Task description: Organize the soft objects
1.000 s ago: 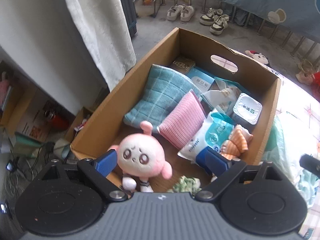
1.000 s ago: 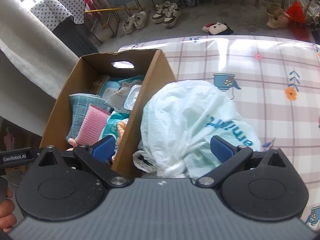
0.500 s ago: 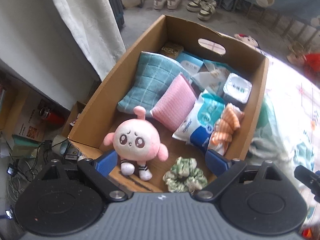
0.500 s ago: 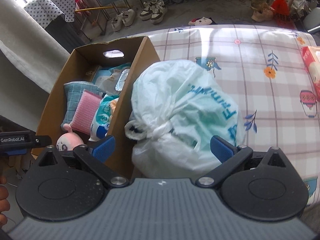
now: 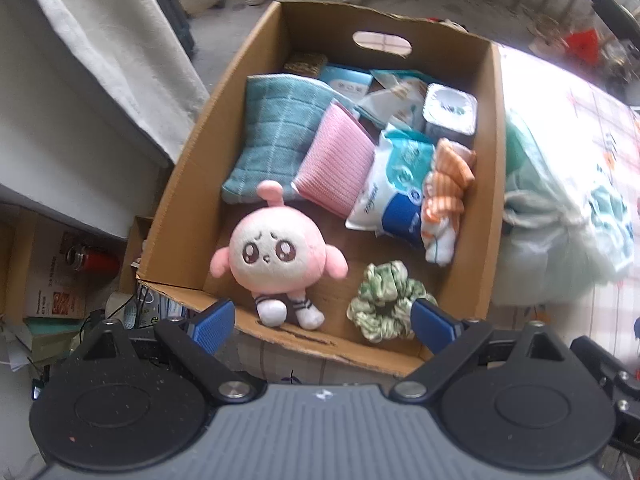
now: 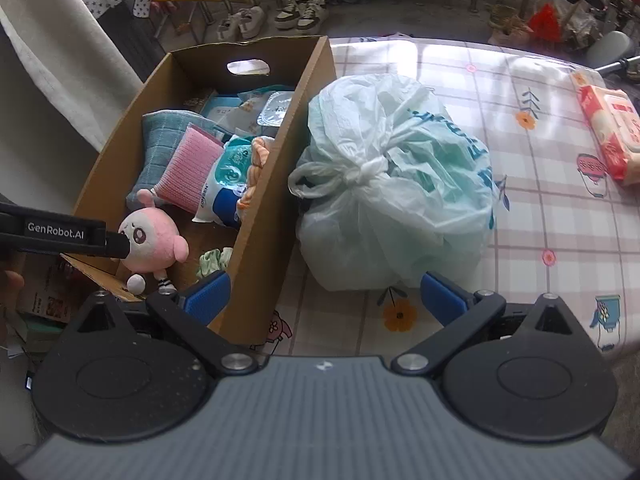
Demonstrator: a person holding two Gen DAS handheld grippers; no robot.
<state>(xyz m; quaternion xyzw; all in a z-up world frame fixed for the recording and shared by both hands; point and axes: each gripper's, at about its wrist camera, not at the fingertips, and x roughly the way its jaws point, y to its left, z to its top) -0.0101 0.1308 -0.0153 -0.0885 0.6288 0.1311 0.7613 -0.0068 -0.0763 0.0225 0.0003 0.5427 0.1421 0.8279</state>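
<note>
Pulling back from the cardboard box, your left gripper now has its jaws apart and empty, while half a second ago it was closer over the pink plush toy. The toy sits at the near left of the box, the green scrunchie just to its right. Your right gripper also stands apart and empty, near the tied plastic bag on the table; I think this bag is your next thing
</note>
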